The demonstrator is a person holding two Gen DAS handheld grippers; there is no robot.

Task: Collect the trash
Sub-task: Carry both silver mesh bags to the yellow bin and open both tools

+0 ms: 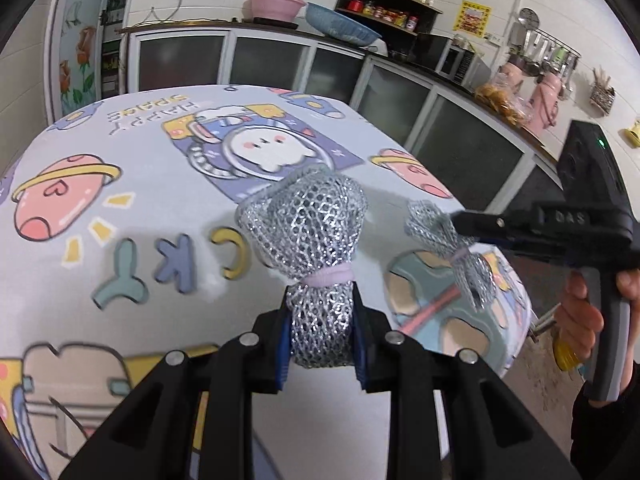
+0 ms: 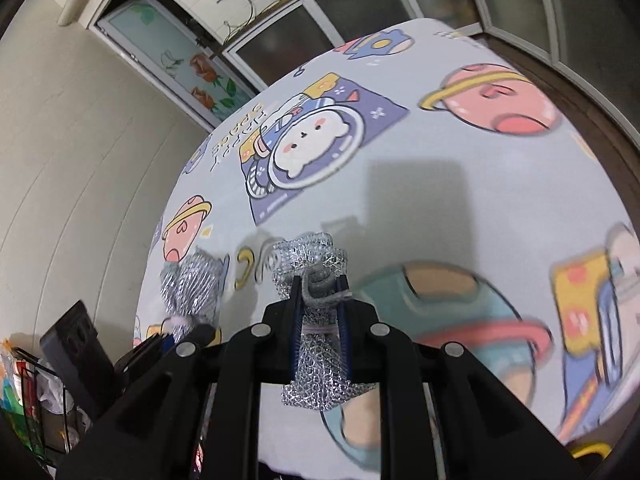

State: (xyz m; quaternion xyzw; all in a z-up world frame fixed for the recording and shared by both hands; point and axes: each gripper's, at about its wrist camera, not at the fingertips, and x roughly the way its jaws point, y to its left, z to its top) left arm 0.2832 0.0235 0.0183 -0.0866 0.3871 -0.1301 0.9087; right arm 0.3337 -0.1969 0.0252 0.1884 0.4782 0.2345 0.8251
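My left gripper (image 1: 320, 300) is shut on a silver mesh bundle (image 1: 308, 224) tied with a pale band, held above the cartoon-print tablecloth (image 1: 132, 184). My right gripper (image 2: 319, 292) is shut on a second silver mesh bundle (image 2: 310, 258), also held above the cloth (image 2: 460, 208). In the left wrist view the right gripper (image 1: 460, 222) comes in from the right with its mesh bundle (image 1: 460, 252) hanging from the tips. In the right wrist view the left gripper's mesh bundle (image 2: 190, 284) shows at lower left.
A kitchen counter (image 1: 320, 36) with glass-front cabinets runs behind the table, with a pink basin (image 1: 276, 4) and blue basin (image 1: 340, 24) on it. A wire basket with crumpled waste (image 2: 44, 396) stands on the floor at lower left of the right wrist view.
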